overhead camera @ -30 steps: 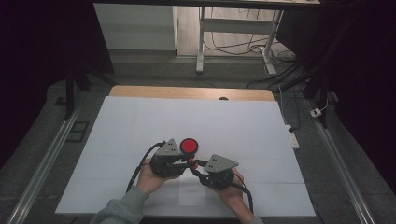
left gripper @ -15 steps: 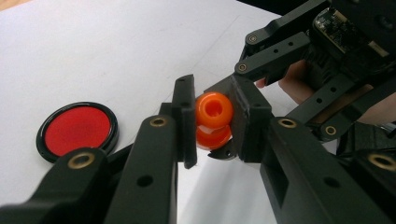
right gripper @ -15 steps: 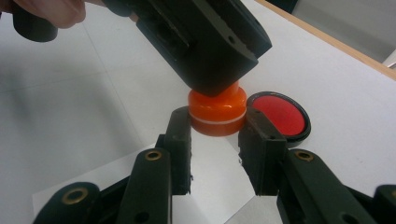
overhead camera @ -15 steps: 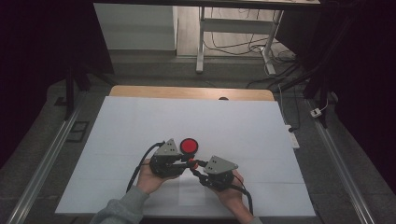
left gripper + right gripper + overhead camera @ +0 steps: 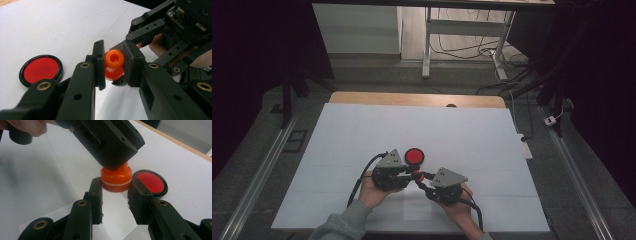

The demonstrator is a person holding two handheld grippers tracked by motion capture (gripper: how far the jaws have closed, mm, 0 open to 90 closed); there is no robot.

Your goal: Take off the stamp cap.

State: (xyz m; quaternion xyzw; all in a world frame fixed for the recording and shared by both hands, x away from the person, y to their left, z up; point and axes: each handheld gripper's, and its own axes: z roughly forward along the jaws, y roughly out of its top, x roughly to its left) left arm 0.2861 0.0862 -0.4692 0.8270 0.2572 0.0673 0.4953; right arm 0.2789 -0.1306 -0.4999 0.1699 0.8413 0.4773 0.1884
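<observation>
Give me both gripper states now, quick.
Left gripper: closed on the top part of the orange piece.
Right gripper: closed on the bottom part of the same orange piece, beside the red disc.

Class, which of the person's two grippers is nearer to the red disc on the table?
Left. The left gripper sits just beside the red disc; the right gripper lies farther toward the person.

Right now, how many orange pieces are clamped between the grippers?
2, stacked and touching: the upper orange piece sits in the left gripper; the lower orange piece sits in the right gripper, beside the red disc.
</observation>
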